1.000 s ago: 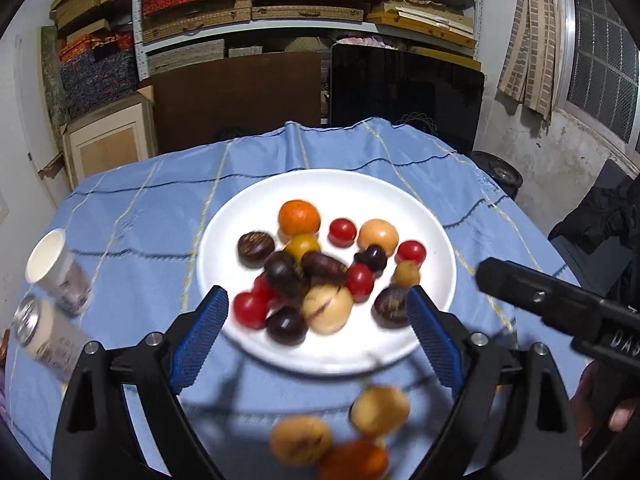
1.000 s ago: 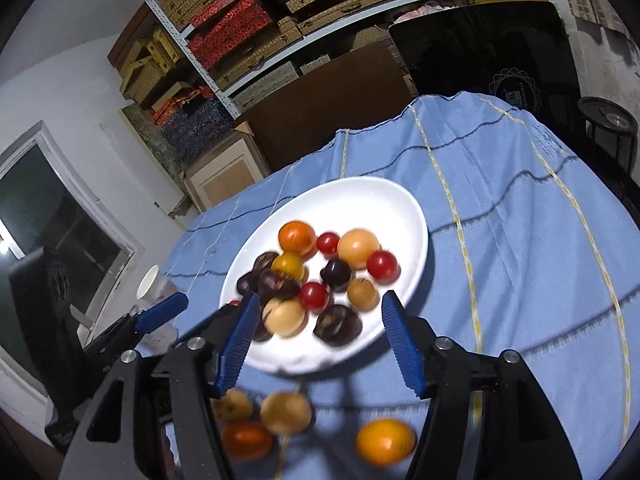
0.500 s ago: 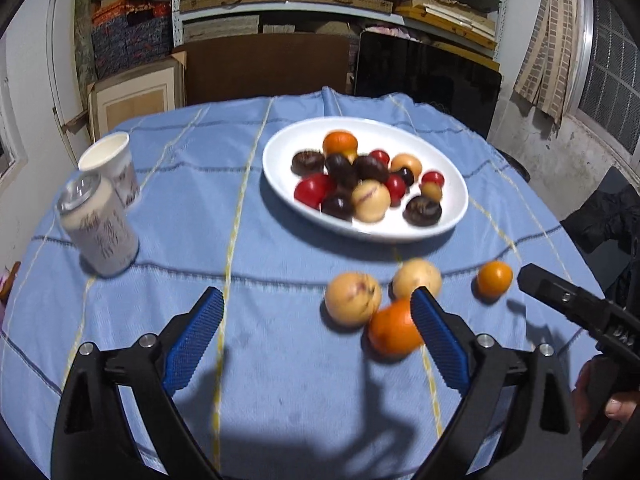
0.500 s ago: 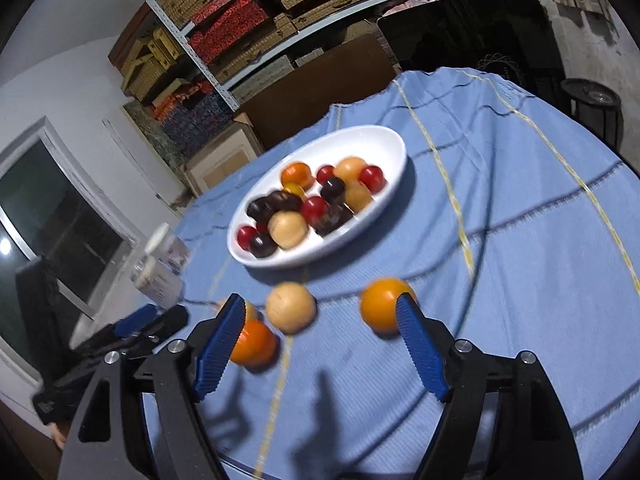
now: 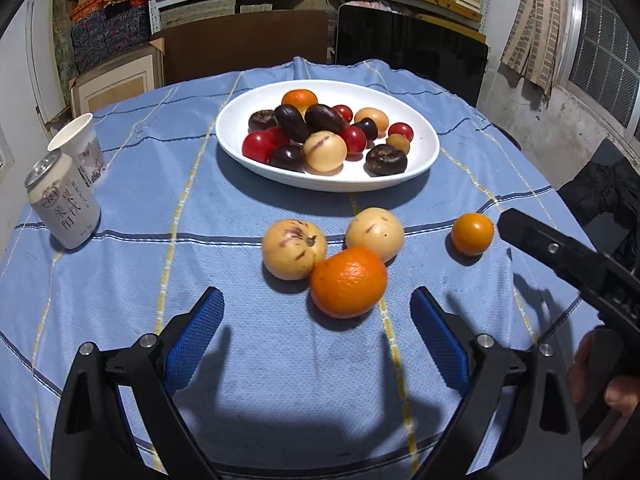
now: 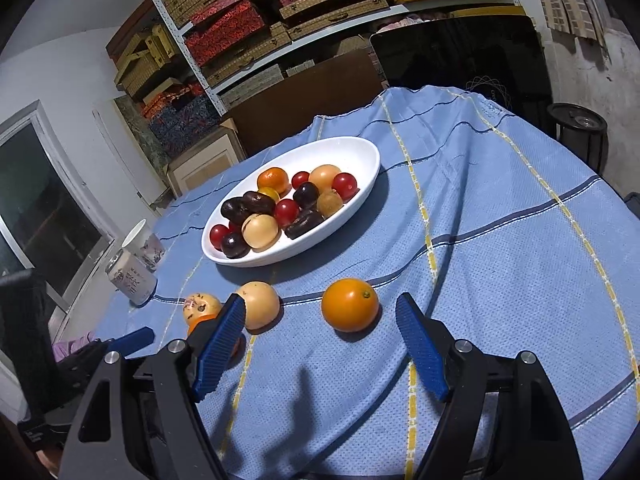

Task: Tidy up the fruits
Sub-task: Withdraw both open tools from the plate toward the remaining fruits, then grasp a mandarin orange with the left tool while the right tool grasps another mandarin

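A white oval plate [image 5: 424, 160] holds several small red, dark, yellow and orange fruits. On the blue cloth in front of it lie two pale yellow fruits [image 5: 294, 249] [image 5: 375, 233], a large orange [image 5: 348, 282] and a small orange [image 5: 472, 233]. My left gripper [image 5: 315, 294] is open, and the large orange lies just ahead of its gap, untouched. My right gripper [image 6: 320, 304] is open too. The small orange [image 6: 350, 304] sits at the mouth of its blue pads, clear of both. The right gripper's left finger hides part of the large orange.
A drink can [image 5: 64, 208] and a paper cup [image 5: 80, 148] stand at the table's left. Shelves of boxes and a dark panel rise behind the table. A hand [image 5: 616, 392] holds the right gripper at the left wrist view's right edge.
Both grippers have drawn back and down from over the plate toward the near side of the table. The loose fruits now lie right before them. The right jaws have spread wider.
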Demonstrator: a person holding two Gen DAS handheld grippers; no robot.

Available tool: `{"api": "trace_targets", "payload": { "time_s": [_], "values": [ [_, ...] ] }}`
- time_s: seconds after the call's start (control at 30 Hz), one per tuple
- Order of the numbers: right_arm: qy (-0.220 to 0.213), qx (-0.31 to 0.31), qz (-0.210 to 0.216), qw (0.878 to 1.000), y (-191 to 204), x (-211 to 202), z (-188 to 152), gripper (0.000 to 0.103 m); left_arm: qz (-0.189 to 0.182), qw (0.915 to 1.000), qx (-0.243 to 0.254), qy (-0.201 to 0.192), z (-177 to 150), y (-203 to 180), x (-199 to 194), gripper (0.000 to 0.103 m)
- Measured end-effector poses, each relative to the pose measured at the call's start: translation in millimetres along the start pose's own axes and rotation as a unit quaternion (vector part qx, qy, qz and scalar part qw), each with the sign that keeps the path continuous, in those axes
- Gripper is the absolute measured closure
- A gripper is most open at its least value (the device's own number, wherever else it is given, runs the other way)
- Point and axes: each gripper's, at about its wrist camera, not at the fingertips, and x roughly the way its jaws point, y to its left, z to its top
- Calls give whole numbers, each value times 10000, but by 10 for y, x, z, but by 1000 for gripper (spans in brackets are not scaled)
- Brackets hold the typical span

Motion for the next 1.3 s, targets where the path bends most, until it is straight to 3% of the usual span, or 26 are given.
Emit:
{"api": "trace_targets", "payload": {
  "time_s": [0.1,0.23,0.27,0.47,0.6,0.73,0.83,0.9,0.97,1.3],
  "values": [
    [27,27,57,10000,6,-14,6,25,-65,9997,-118,226,26,-34,128,28],
    [27,28,104,9999,10,-28,13,25,-161,9982,-253,517,51,-102,331,57],
    [27,21,104,9999,13,-29,13,25,-172,9982,-224,538,54,-126,361,59],
    [63,-164,-50,9998,36,17,-18,25,-143,9989,-53,439,21,-173,354,61],
    [20,-633,-345,9974,146,58,-56,25,-187,9991,82,365,-64,-89,201,61],
    [287,-806,-434,9954,181,184,-86,25,-295,9991,-67,292,-137,110,56,61],
    [482,-938,-735,9917,214,275,-87,27,-347,9990,-139,257,-161,201,41,61],
    [678,-1099,-894,9876,232,381,-72,49,-412,9987,-145,255,-167,222,48,61],
    [897,-1100,-1066,9841,189,502,-41,60,-526,9981,-161,267,-167,239,44,61],
    [836,-827,-924,9888,95,560,41,64,-597,9976,-226,261,-162,254,69,61]
  ]
}}
